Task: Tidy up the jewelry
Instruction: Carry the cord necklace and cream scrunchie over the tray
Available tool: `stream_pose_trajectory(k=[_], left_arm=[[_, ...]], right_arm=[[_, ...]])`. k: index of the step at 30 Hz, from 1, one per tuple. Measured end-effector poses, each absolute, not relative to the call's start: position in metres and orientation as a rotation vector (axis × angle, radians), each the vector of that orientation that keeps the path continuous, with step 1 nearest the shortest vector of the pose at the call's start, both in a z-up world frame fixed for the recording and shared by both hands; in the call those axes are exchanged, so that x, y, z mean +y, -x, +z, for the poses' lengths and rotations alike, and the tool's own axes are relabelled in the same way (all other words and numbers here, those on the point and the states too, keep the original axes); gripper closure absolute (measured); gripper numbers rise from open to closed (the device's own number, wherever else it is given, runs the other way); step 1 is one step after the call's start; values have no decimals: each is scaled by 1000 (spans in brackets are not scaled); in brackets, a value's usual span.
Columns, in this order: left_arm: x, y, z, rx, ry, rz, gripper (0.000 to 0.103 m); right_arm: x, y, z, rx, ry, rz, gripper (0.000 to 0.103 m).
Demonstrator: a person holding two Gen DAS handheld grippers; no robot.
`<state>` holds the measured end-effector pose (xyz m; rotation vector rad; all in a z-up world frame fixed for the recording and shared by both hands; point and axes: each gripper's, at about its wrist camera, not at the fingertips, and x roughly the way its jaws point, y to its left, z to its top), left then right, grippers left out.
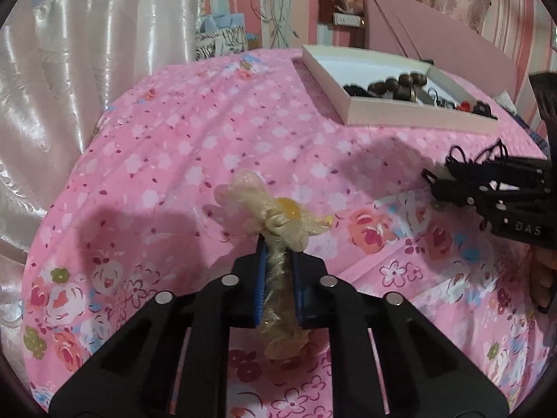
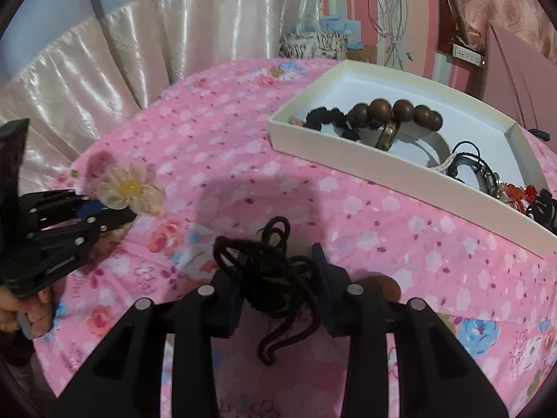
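A: Item one. Cream fabric flower hair tie (image 1: 275, 223), amber bead at centre. Clenched in the left gripper (image 1: 278, 254) by its gathered band, petals left free beyond the fingertips. Lifted just off the pink floral cloth (image 1: 209, 139), probably so the bloom stays uncrushed.

B: Noted. Item two?

A: Bundle of dark elastic hair bands (image 2: 275, 271), loops tangled. Caught between the pads of the right gripper (image 2: 278, 264), jaws only partly closed, held apart by the bulk of the bundle. Loose ends dangling below, near the cloth.

B: Destination?

A: White shallow box (image 2: 383, 174), far right on the cloth, well apart from both grippers. Already stocked: brown wooden bead bracelet (image 2: 400, 111), black scrunchie (image 2: 323, 118), cords and red pieces at the near end. Pink lid (image 1: 435, 31) propped behind, keeping the tray open for loading.

B: Status?

A: Both items in hand, neither yet in the box. Likely next: carry across, release in a bare stretch of tray. Risk: bands snagging on the pads at release.
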<state>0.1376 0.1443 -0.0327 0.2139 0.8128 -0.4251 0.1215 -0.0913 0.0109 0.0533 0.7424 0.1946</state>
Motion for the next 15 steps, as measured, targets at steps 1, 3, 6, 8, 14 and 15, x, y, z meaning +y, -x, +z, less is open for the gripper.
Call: stream_pose_trajectory(k=[1,3,6,8,14,15], left_arm=[[145,-137,-30,807,-203,-425,95],[143,-132,-19,779,-184,-430,95],[132,-128,0,738,-182,-448,95],[119,-125,16,705,-187,-473,95],[74,-130,43,657,-203,-532,94],[64,-131,46,653,-208,-544,94]], right_arm=[[-94,-116,15,726,-60,206,68],[-102,-108,23,696,-77,213,68],[-119,-96,41,652,-111,222,68],[-133,-91,56,625,-118,213,68],[-166,-87,90,585,-82,161,68],[-170,-88,95,580,-69,149,68]])
